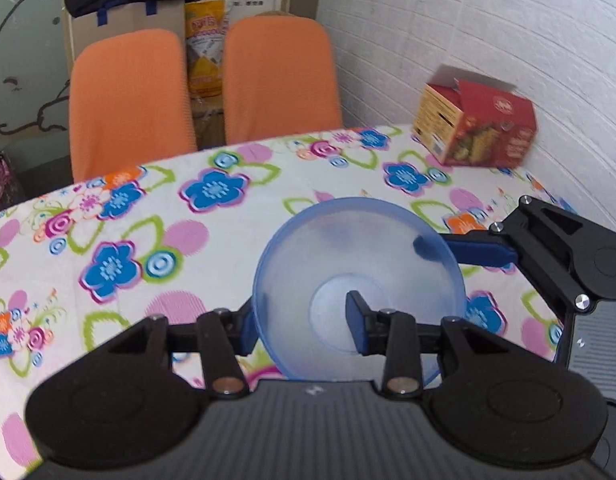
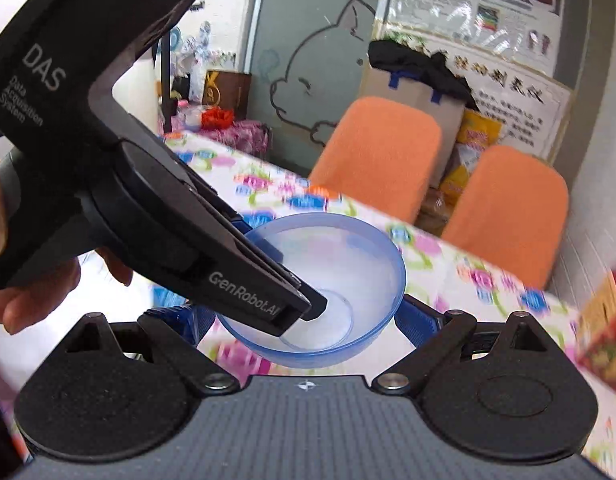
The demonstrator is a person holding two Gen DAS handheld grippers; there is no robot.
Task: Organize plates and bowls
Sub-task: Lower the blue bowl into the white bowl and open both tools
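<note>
The bowl (image 1: 358, 280), blue and translucent, is tilted above the floral table (image 1: 147, 240), near its edge. The left gripper (image 1: 303, 324) pinches its rim, one finger inside and one outside. The right gripper (image 2: 303, 320) is wide, and its fingers stand at both sides of the bowl; I cannot tell if they touch it. The step looks like a carry or a hand-over of the bowl. I see no stack or plates, so the next move needs a place first.
</note>
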